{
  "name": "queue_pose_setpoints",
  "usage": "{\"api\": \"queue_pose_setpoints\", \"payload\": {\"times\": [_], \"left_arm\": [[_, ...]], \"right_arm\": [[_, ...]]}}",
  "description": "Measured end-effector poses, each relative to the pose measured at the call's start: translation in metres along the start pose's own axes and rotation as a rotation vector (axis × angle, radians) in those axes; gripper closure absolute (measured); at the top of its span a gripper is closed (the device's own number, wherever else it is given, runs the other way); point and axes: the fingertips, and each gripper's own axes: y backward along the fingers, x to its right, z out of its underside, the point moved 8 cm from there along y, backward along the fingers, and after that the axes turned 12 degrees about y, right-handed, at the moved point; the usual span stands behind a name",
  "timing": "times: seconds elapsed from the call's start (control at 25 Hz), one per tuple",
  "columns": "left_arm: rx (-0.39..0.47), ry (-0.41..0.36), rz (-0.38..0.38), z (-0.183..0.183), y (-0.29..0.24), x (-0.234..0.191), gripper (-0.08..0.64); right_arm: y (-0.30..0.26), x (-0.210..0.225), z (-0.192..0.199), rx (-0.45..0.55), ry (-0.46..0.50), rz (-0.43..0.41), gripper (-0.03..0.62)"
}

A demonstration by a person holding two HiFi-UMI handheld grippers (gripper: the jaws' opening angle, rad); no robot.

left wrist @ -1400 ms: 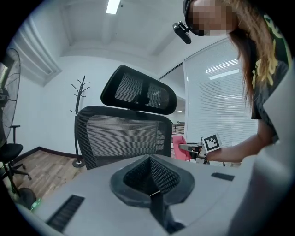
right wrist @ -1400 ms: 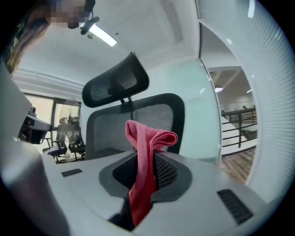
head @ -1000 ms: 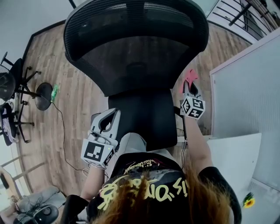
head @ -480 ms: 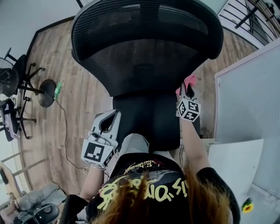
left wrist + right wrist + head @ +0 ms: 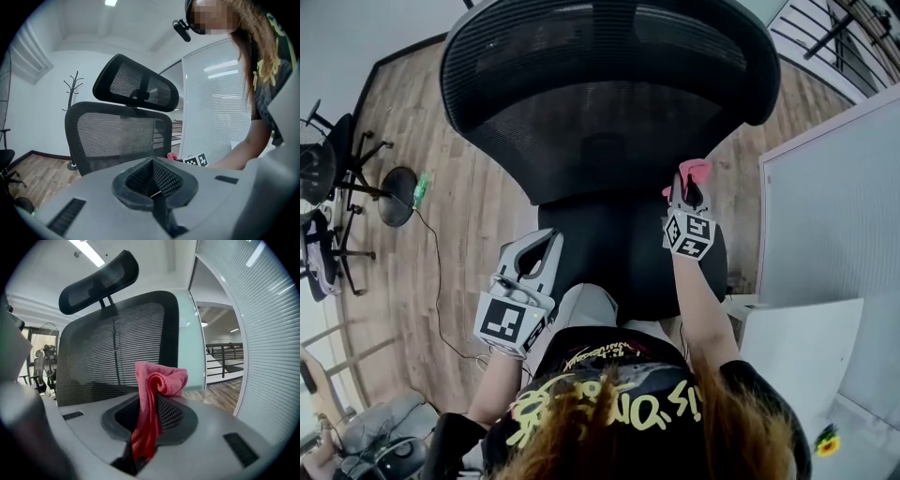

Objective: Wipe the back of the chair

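The black mesh chair back (image 5: 609,112) fills the top of the head view, with its seat (image 5: 619,253) just below. My right gripper (image 5: 687,183) is shut on a pink cloth (image 5: 694,170) at the lower right edge of the back. In the right gripper view the cloth (image 5: 152,394) sticks up from the shut right gripper (image 5: 150,401), close to the mesh back (image 5: 117,352) and below the headrest (image 5: 98,282). My left gripper (image 5: 540,244) hangs at the seat's left side. Its jaws (image 5: 152,161) are shut with nothing in them and point at the chair back (image 5: 117,136).
A white partition and desk (image 5: 834,216) stand close on the right. On the wooden floor to the left are a round stand base (image 5: 398,197), another black chair (image 5: 328,169) and a cable (image 5: 441,281). A coat rack (image 5: 72,93) stands behind the chair.
My right gripper has moved left and up with the pink cloth, closer to the chair back's lower right edge. The left gripper has hardly moved.
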Motion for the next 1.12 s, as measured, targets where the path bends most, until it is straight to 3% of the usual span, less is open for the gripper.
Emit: {"api": "queue_pose_setpoints", "payload": {"times": [0.12,0.4,1.12], "left_arm": [[-0.004,0.002,-0.006,0.0,0.003,-0.001,0.571],[0.007,0.006,-0.032,0.0,0.012,-0.01,0.571],[0.022,0.028,-0.046,0.007,0.016,-0.018,0.571]], "right_arm": [[-0.005,-0.02,-0.006,-0.003,0.045,-0.055,0.531],[-0.012,-0.044,-0.014,0.006,0.028,-0.1,0.531],[-0.023,-0.135,-0.044,0.055,0.118,-0.328,0.531]]}}
